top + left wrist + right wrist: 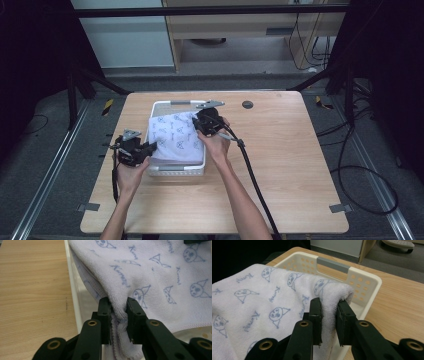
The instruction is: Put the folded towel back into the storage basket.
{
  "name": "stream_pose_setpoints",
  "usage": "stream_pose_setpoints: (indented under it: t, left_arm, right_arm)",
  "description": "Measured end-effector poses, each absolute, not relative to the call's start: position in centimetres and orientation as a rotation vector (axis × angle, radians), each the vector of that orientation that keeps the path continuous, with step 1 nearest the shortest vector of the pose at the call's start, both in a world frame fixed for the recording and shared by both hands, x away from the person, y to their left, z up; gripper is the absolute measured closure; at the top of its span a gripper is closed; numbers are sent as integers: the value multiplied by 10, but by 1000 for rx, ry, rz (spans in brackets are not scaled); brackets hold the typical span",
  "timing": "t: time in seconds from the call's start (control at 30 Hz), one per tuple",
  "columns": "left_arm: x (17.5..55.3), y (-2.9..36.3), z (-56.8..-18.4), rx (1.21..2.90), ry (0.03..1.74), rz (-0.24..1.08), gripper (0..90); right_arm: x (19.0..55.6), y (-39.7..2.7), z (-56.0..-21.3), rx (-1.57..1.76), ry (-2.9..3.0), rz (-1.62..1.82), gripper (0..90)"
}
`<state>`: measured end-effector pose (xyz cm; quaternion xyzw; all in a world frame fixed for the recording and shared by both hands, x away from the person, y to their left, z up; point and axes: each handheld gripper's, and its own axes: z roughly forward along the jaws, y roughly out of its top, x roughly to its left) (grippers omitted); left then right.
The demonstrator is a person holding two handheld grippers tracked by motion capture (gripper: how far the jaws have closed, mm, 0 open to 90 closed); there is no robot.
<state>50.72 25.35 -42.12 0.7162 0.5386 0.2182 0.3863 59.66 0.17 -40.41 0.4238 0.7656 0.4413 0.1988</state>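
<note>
a pale wooden table (280, 165) carries a white basket (178, 170). the folded printed towel (175, 137) sits over it, the left tool (150, 147) pinching its 8 o'clock corner, the right tool (199, 121) clamping its 1 o'clock corner. lowered unevenly, a fold could likely drape over the rim.

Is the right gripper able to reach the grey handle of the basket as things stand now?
Probably not at once. The right gripper is shut on the towel, so its jaws are occupied. The grey handle lies just beyond, uncovered, so after letting go of the towel the way looks free.
</note>
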Motion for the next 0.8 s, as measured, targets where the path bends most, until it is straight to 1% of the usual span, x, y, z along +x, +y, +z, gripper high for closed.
stream_pose_setpoints:
  t: [0.4,0.5,0.57,0.63,0.7,0.8]
  left_arm:
    - [512,253,-428,1855,1393,554,736]
    - [512,251,-429,1862,1406,610,690]
    - [512,252,-428,1857,1405,619,681]
    - [511,253,-425,1839,1403,627,663]
    - [510,253,-423,1832,1403,635,662]
    - [506,256,-418,1810,1398,650,655]
  right_arm:
    - [598,5,-416,1183,2163,1183,754]
    - [599,6,-417,1172,2169,1161,736]
    - [599,7,-418,1170,2171,1153,728]
    - [600,9,-421,1146,2198,1134,658]
    - [600,10,-422,1135,2202,1116,648]
    - [599,9,-419,1115,2180,1113,603]
